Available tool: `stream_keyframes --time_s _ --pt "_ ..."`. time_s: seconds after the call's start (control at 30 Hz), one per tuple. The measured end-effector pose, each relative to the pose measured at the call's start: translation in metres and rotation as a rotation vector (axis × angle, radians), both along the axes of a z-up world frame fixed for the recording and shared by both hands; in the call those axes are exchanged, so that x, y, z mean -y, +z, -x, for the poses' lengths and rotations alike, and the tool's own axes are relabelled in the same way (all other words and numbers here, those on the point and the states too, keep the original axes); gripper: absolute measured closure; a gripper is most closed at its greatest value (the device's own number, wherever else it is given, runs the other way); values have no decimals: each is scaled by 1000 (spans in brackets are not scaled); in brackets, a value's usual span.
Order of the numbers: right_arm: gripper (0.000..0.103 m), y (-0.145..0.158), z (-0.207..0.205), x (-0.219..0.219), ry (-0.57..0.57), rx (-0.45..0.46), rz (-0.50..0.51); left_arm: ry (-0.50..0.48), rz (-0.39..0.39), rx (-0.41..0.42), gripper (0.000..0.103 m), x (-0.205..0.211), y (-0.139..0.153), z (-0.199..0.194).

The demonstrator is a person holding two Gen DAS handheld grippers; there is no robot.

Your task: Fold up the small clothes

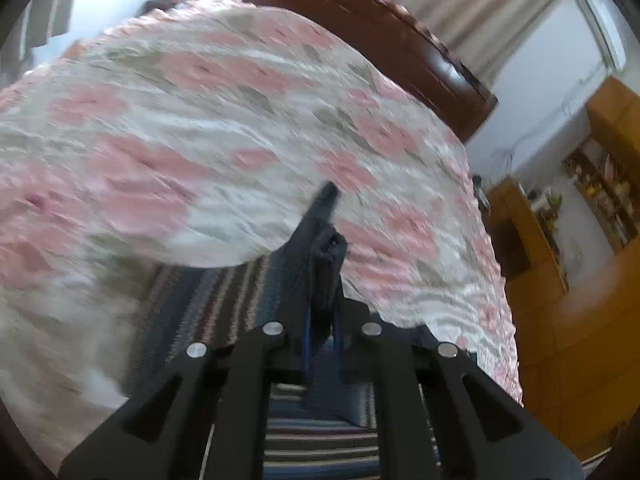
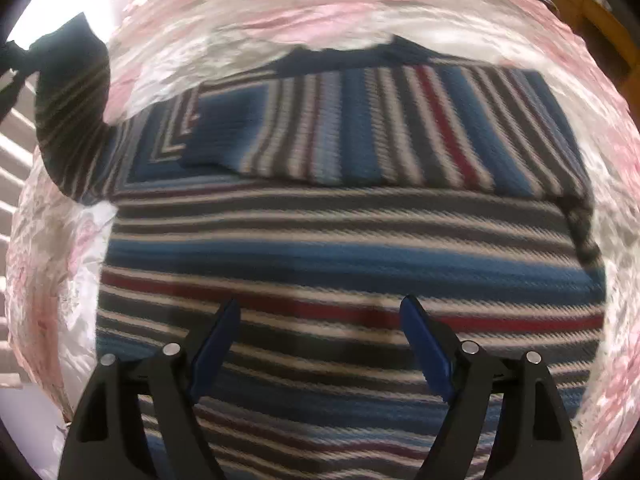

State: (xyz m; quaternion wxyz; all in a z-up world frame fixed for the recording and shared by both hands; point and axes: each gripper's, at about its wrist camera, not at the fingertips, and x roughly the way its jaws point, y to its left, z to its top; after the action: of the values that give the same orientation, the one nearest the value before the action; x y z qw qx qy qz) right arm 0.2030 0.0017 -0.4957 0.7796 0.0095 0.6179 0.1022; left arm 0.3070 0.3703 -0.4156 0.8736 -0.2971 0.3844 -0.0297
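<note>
One garment is in work: a knitted sweater with blue, white, grey and red stripes (image 2: 340, 248), lying on the bed with the pink-and-white floral quilted cover (image 2: 360, 12). Most of its body lies flat on the cover. One sleeve is already laid across the upper body of the sweater, its stripes running crosswise to the body stripes.

Handling judgement: the knit appears soft, thick and limp, moderate in weight, with a ribbed surface that should not slip between the fingers. It will sag and stretch if lifted by one point. Best hold points are the edges: cuff, hem corner or shoulder seam.

Left gripper (image 1: 322, 240): the fingers are pressed together on a dark bunched part of the sweater, probably a cuff or sleeve end, raised above the cover. In the right wrist view this lifted striped portion hangs at the far left of the sweater. The view is motion-blurred.

Right gripper (image 2: 320, 340): the blue-padded fingers (image 2: 216, 340) are spread wide and hold nothing. The gripper is poised just above the lower body of the sweater, pointing along it toward the folded sleeve.
</note>
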Motion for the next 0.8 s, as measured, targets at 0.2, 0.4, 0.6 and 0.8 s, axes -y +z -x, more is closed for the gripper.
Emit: stream_keyframes --time_s 0.2,0.4,0.6,0.8 --pt "19 1 4 44 -38 -6 -16 -92 -61 -92 97 97 -60 -21" --pt "19 -2 -4 72 -43 -16 -68 -167 -99 -227 97 165 -136 -18" --pt "18 5 -52 83 -74 -80 -396 -233 -127 -281 36 185 -161 -9" --pt "22 -29 -136 54 -156 -241 -804 -222 -37 -248 12 152 -132 42"
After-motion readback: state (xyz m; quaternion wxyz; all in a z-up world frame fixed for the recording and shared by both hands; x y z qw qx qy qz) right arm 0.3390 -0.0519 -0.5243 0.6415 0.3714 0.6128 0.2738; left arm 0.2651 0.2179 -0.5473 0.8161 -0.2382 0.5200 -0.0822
